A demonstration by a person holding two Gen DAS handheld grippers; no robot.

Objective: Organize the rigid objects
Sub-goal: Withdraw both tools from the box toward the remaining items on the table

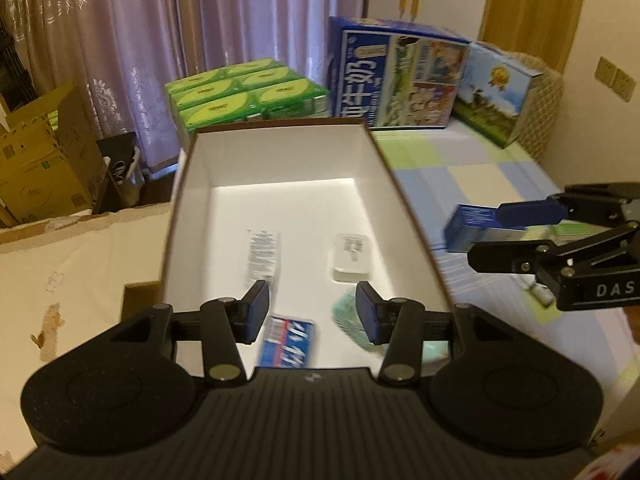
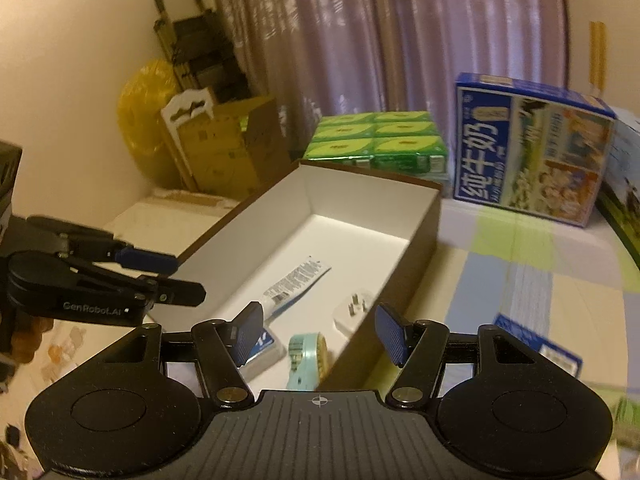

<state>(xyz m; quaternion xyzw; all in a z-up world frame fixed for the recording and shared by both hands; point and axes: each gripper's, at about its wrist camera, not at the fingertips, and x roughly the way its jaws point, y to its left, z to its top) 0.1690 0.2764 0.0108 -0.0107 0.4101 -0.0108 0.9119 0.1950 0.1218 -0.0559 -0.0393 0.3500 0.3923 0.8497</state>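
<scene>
The left tongs (image 1: pixel 312 312) hang spread and empty over the white-lined brown cardboard box (image 1: pixel 280 152), likely after a drop. Inside lie a white toothpaste tube (image 2: pixel 294 286), white plug adapter (image 2: pixel 354 312), blue-and-white carton (image 1: pixel 287 342) and teal brush (image 2: pixel 306 358). The right tongs (image 2: pixel 316 334), also spread and empty, hover above the box's near corner, with a small blue carton (image 2: pixel 538 350) on the checked bedcover (image 2: pixel 520 248) beside them, probably next.

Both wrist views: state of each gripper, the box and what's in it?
left gripper: jaws open, empty, over the box.
right gripper: jaws open, empty, at the box's right wall.
white box: lid off.
tube: lying flat in box.
plug adapter: in box, prongs up.
blue carton: flat in box.
brush: in box.
</scene>
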